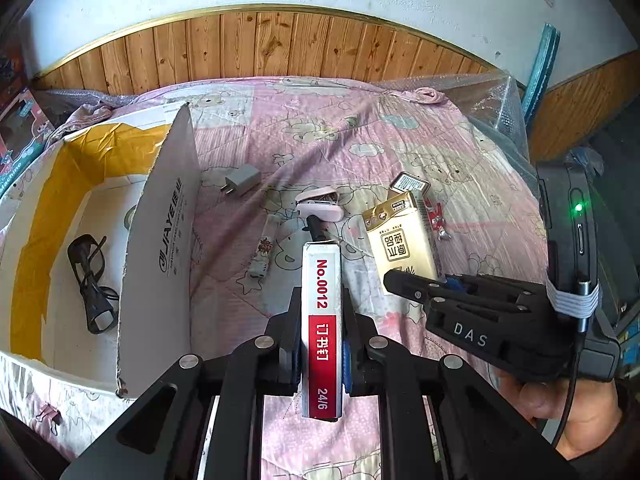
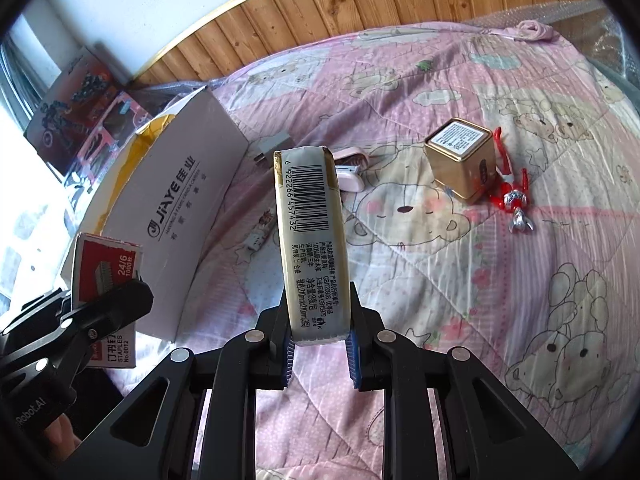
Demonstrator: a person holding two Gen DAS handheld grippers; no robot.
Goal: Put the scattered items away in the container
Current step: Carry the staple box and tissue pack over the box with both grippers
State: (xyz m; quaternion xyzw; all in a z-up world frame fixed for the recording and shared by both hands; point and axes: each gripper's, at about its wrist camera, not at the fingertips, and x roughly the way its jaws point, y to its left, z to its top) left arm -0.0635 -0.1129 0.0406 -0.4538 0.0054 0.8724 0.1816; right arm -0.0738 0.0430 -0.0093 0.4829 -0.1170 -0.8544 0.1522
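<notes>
At the far left we see the open cardboard box [image 1: 160,264] on the pink quilt [image 1: 320,128], a black pair of glasses [image 1: 90,280] lying inside it. Its tall white flap stands between the box's interior and the scattered things. Our left gripper [image 1: 322,336] pinches a red-and-white staple box [image 1: 323,328], held above the quilt just right of that flap. Beyond it lie a grey charger plug [image 1: 242,180], a small patterned strip [image 1: 262,252] and a pink stapler [image 1: 320,206]. Our right gripper [image 2: 320,336] pinches a cream tissue packet [image 2: 310,240]. Farther right, a gold tin [image 2: 460,160] sits touching what may be a red toy figure [image 2: 514,188].
</notes>
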